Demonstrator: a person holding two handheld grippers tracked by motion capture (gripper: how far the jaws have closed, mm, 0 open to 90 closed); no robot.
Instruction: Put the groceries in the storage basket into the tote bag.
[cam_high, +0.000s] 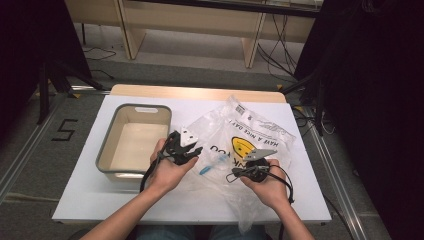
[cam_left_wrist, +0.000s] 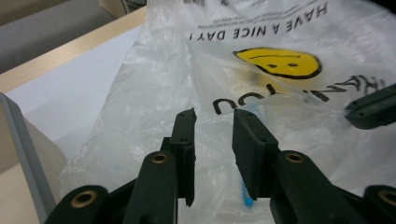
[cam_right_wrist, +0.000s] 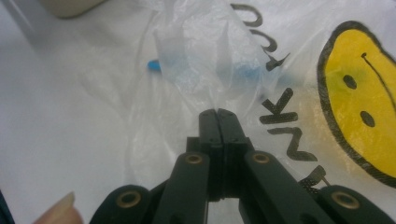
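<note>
The plastic bag (cam_high: 240, 135) lies crumpled across the right half of the counter (cam_high: 80, 200), its printed smiley face upward and its loose lower part trailing toward the near edge; the grey-rimmed bin (cam_high: 135, 140) sits just beside it on the left half. I judge the bag nearly weightless, limp and slippery, a film that folds instead of lifting as one sheet, so I want to pinch it at a gathered fold or along the edge of its mouth, never on a flat stretch where the pads would slide. A small blue item (cam_right_wrist: 154, 65) shows through the film, inside or under it, I cannot tell which, and it could shift or drop out if the bag tips. My right gripper (cam_right_wrist: 218, 112) is fully closed, with a ridge of film pinched at its tips and pulled up into a tent. My left gripper (cam_left_wrist: 214, 121) stands partly open over the bag's left side, the film lying in the gap between the pads, which grip nothing.
</note>
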